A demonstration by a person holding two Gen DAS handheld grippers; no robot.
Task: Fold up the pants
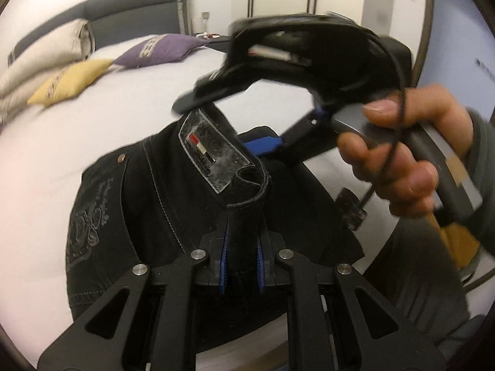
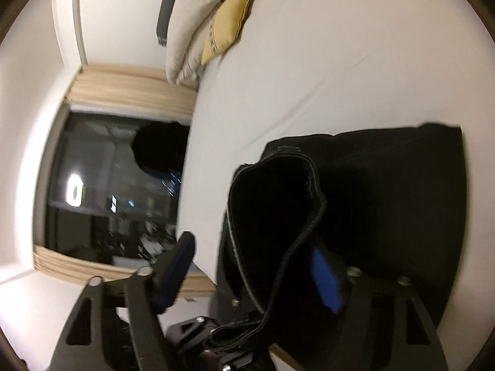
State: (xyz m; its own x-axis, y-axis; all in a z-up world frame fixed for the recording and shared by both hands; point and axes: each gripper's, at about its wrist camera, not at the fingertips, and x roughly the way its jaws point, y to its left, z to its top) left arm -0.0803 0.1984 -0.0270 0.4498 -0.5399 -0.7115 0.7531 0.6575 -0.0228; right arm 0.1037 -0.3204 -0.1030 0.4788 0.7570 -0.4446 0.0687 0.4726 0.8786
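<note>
Pants: black pants point(image 1: 148, 191) lie on the white bed point(image 1: 77, 142), the waistband lifted up between the two sets of jaws; in the right wrist view the pants point(image 2: 386, 191) spread flat ahead and to the right of the right jaws.
Label: a grey leather patch point(image 1: 213, 151) sits on the waistband just ahead of the left jaws, with a small red, white and black stripe; its lettering is too blurred to read.
Embroidery: pale stitched script and a rose-like figure point(image 1: 89, 216) mark the back pocket to the left of the left jaws; the words cannot be read.
Left gripper point(image 1: 243, 266): jaws closed on a fold of the black waistband, blue pads pressing it from both sides.
Right gripper point(image 2: 256, 278): jaws spread wide, the waistband edge point(image 2: 297, 247) looping between them; whether the blue pad touches the cloth I cannot tell.
Right hand point(image 1: 411, 154): seen from the left wrist view, fingers wrapped round the grey handle, thumb on top, a black cable crossing the fingers; the gripper points down toward the waistband beyond the left jaws.
Pillows: a yellow cushion point(image 1: 68, 82) and a purple cushion point(image 1: 157, 50) lie far ahead of the left jaws, near the grey headboard point(image 1: 123, 9).
Window: a dark window point(image 2: 114, 191) shows to the left of the right jaws.
</note>
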